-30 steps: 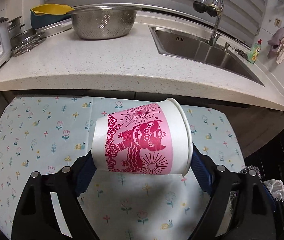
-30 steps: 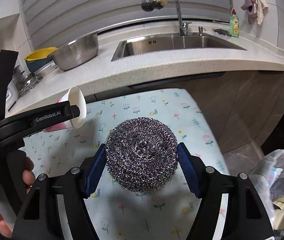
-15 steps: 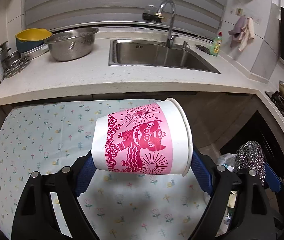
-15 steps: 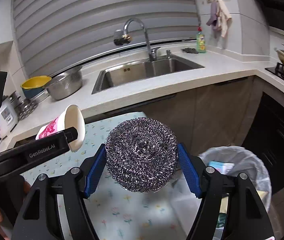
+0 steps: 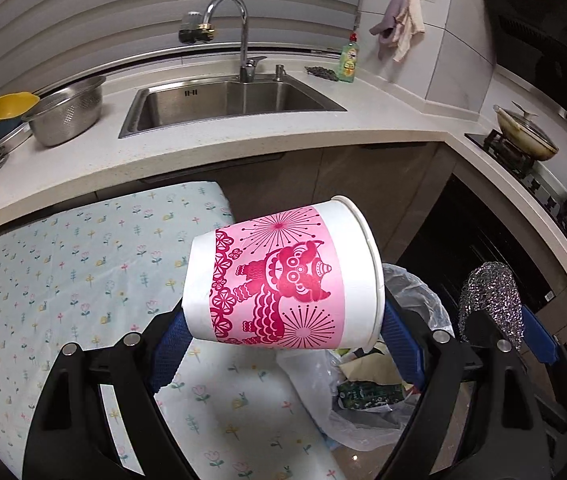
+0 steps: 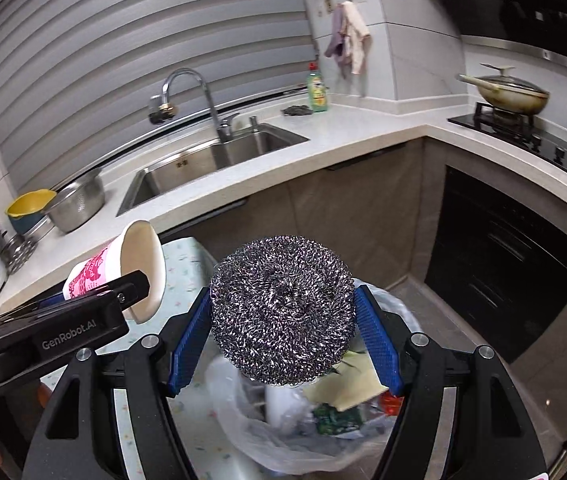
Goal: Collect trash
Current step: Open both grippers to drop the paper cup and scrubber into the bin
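Both pieces are grabbed but not binned yet: left claw (image 5: 283, 340) clamps the cup (image 5: 283, 276), right claw (image 6: 281, 340) clamps the scourer (image 6: 281, 314), both over the bin (image 6: 411, 320), drop still to do.

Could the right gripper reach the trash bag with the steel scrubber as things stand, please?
Probably yes: the right gripper, shut on the steel scrubber, hangs right over the open trash bag, with nothing between them.
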Demonstrator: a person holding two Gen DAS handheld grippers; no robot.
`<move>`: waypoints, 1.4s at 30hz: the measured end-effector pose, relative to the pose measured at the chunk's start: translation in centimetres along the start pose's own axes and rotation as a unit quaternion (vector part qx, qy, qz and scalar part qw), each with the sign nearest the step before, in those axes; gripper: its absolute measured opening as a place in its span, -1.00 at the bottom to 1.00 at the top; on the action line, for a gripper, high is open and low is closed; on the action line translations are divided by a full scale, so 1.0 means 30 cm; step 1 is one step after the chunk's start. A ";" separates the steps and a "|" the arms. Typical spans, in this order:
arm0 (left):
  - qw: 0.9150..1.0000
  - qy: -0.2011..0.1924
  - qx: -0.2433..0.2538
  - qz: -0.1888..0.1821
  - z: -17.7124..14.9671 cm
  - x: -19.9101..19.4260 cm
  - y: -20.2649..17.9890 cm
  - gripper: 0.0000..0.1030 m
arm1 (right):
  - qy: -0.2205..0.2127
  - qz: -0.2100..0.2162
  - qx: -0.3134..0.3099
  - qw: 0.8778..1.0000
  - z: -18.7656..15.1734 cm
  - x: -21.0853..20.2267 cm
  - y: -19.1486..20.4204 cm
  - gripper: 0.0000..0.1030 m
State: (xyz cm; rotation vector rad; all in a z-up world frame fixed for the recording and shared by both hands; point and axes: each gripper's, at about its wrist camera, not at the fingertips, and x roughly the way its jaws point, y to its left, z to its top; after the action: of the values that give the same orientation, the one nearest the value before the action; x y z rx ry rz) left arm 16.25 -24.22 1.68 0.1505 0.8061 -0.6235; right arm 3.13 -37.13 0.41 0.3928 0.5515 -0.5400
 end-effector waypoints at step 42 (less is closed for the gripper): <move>0.999 0.038 -0.022 0.020 -0.105 0.138 0.017 0.72 | 0.038 0.000 -0.005 0.999 -0.073 0.124 -0.111 0.50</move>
State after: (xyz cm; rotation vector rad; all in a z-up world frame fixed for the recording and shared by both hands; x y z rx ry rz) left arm 16.74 -24.60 -3.53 0.1509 0.8864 -0.5638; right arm 3.04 -40.07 -4.17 0.4054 0.6267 -0.5240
